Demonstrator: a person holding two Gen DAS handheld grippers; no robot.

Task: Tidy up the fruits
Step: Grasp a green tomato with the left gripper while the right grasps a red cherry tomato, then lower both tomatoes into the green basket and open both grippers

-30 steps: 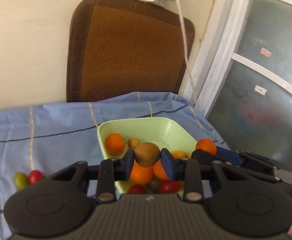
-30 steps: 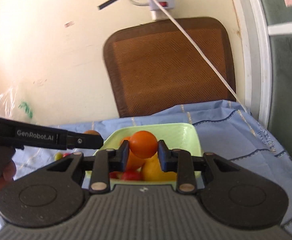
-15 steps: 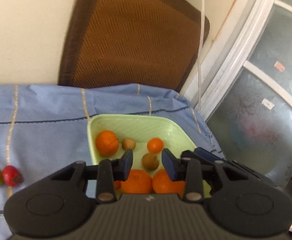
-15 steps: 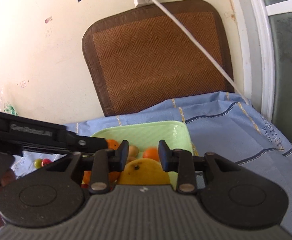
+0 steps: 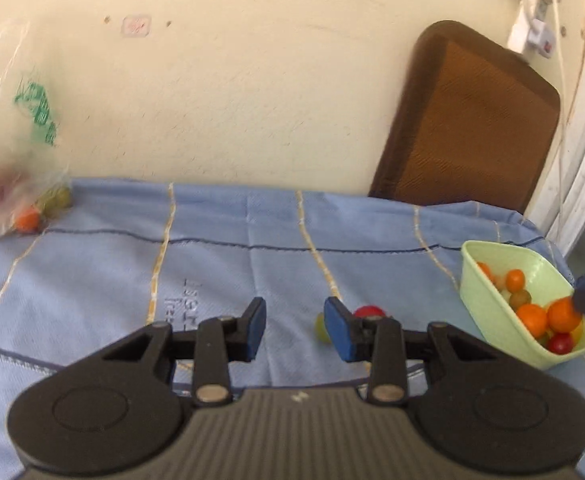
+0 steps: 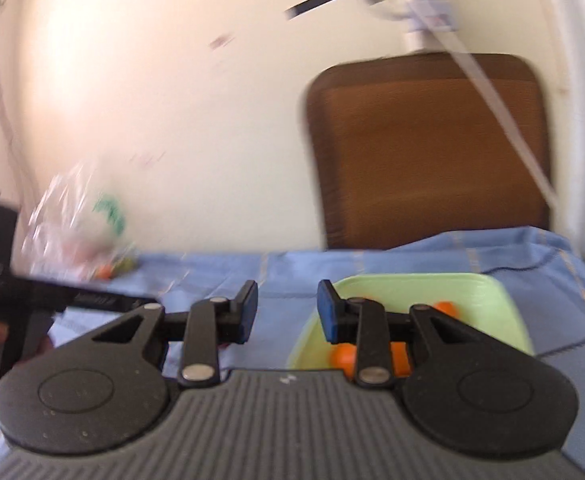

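On the blue cloth of the table, about halfway between the middle and the right edge, two little fruits lie loose: a red fruit and a green fruit. They are just beside each other. I cannot tell if they touch, because one finger of my left tool hides part of the green one. My left tool has its two blue pads apart, with only cloth between them. My right tool is the same, pads apart and holding nothing, and it hangs by the green bowl at the right edge of the table. The bowl already has oranges and other small fruits in it.

At the far left corner sits a thin plastic bag with more fruit inside, and a small orange fruit lies just beside it.

I think the two loose fruits come next. They look small, round and light, with smooth skin, so I guess they will roll or slip away if a pad bumps them. They are likely soft too, and a hard squeeze could split them. I would put one pad on each side of the fat middle of one fruit and close gently. The red one looks easier to reach. I must watch that a pad does not knock the green one toward the near edge. The bag looks floppy and would crumple in a grip.
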